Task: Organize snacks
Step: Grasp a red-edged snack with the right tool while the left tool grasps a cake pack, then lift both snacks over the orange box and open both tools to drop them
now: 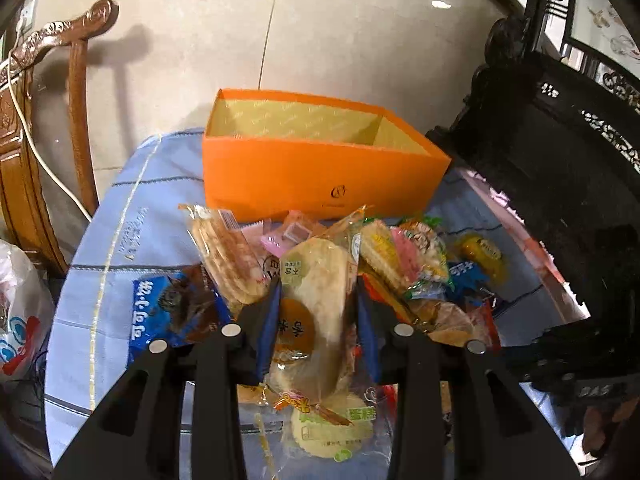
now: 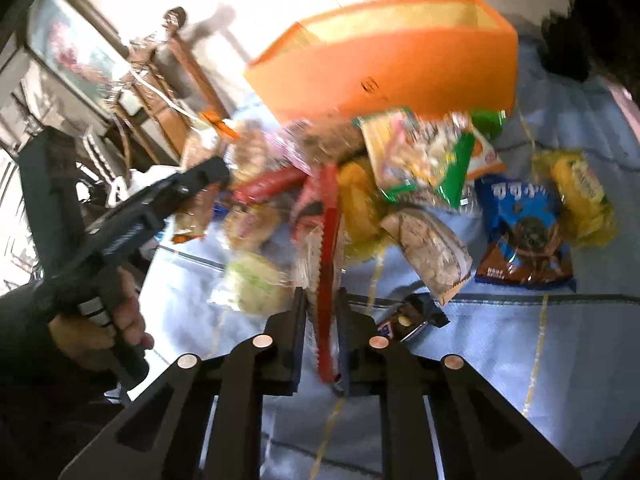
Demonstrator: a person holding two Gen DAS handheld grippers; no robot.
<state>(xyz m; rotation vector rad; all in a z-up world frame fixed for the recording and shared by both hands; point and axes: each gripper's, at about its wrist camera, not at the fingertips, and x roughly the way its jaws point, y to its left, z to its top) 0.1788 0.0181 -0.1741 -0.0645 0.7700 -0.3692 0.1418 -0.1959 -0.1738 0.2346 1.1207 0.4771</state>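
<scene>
An open orange box [image 1: 320,178] stands at the far side of a blue cloth, empty as far as I see; it also shows in the right wrist view [image 2: 384,68]. A pile of wrapped snacks [image 1: 392,256] lies in front of it. My left gripper [image 1: 316,292] is closed around a clear pack of pale rice crackers [image 1: 316,280] on the pile. My right gripper [image 2: 322,296] is shut on the red serrated edge of a clear snack packet [image 2: 326,216], lifted above the cloth. The left gripper [image 2: 200,176] shows at the pile's left in the blurred right wrist view.
A blue cookie packet [image 2: 524,232] and a yellow packet [image 2: 580,192] lie right of the pile. A carved wooden chair [image 1: 44,120] stands left of the table, dark carved furniture [image 1: 560,160] on the right. A plastic bag [image 1: 20,308] sits at the left edge.
</scene>
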